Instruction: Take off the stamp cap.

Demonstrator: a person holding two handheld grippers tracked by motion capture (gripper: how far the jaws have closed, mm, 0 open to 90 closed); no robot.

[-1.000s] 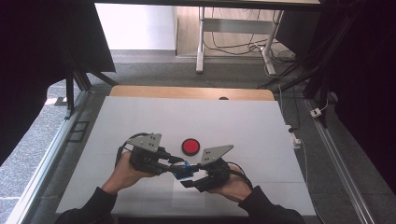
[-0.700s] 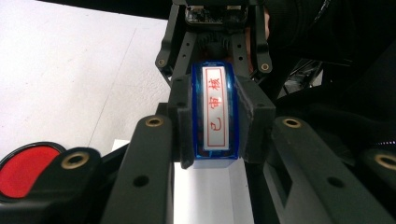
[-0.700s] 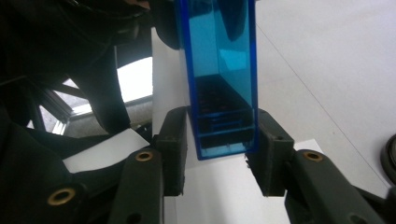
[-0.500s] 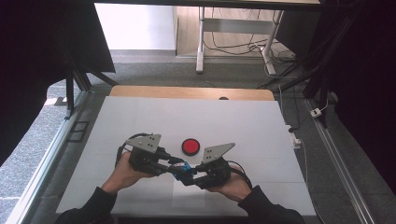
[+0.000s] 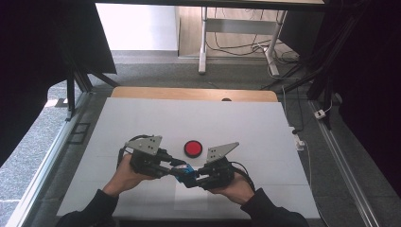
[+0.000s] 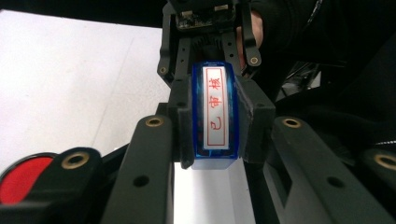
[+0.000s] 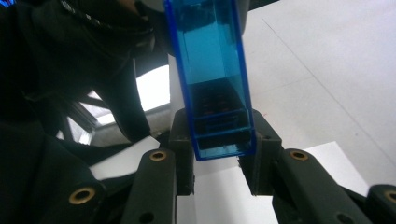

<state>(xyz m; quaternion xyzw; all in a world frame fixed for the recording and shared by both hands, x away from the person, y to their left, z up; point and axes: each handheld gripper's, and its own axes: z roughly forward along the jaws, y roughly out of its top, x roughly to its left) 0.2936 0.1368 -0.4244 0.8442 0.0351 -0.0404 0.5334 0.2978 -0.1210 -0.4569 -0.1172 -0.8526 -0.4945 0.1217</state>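
Observation:
A blue see-through stamp hangs just above the table between both grippers. My left gripper is shut on one end; in the left gripper view the stamp shows a white label with red characters between my left gripper's pads. From the right, my right gripper grips the other end. Its jaws have just been closing with the stamp between them, and the right gripper's pads now press its sides. A red round pad lies just beyond both grippers.
The white table top has a wooden far edge. A white paper sheet lies under the grippers near the front edge. The red pad appears at the lower left of the left gripper view. Desk legs and cables stand beyond the table.
The right gripper's jaws have closed in on the blue stamp. Both hands have stayed where they were, and the left gripper keeps its hold.

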